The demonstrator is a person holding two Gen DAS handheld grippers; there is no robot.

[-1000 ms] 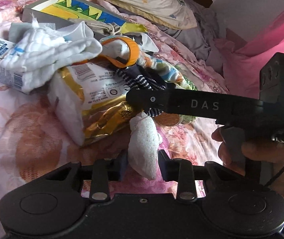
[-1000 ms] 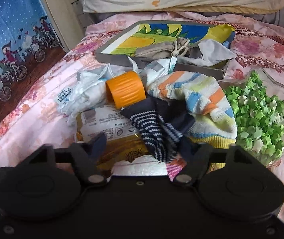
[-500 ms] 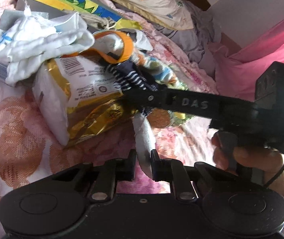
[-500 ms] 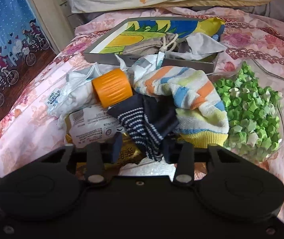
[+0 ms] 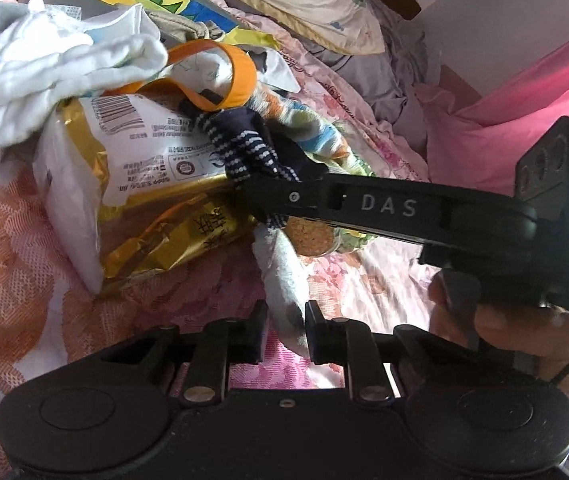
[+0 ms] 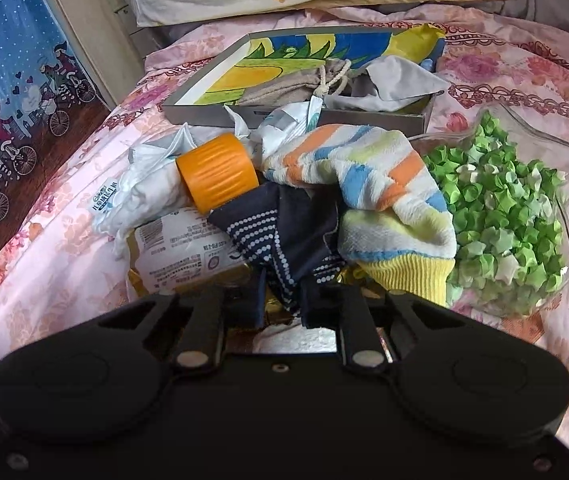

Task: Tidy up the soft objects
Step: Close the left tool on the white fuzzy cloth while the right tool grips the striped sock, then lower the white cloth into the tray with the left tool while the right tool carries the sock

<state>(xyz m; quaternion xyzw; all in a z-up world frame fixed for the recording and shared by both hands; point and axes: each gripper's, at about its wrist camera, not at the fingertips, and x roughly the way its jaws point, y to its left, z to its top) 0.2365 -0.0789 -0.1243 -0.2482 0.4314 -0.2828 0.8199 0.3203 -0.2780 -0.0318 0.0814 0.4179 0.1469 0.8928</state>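
both claws are gripping: our left gripper (image 5: 284, 330), easing open, on the pale fuzzy sock (image 5: 284, 280); our right gripper (image 6: 282, 298), closing, on the navy dotted sock (image 6: 280, 236). lifting is risking dragging the striped towel sock (image 6: 364, 184) and orange ribbed cap (image 6: 216, 172) along.

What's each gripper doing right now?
Left gripper: opening slightly, white sock between its jaws.
Right gripper: closing on the navy dotted sock.

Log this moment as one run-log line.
left gripper: opening, fingers around white sock | right gripper: closing on navy dotted sock | striped sock: on pile | bed: cluttered
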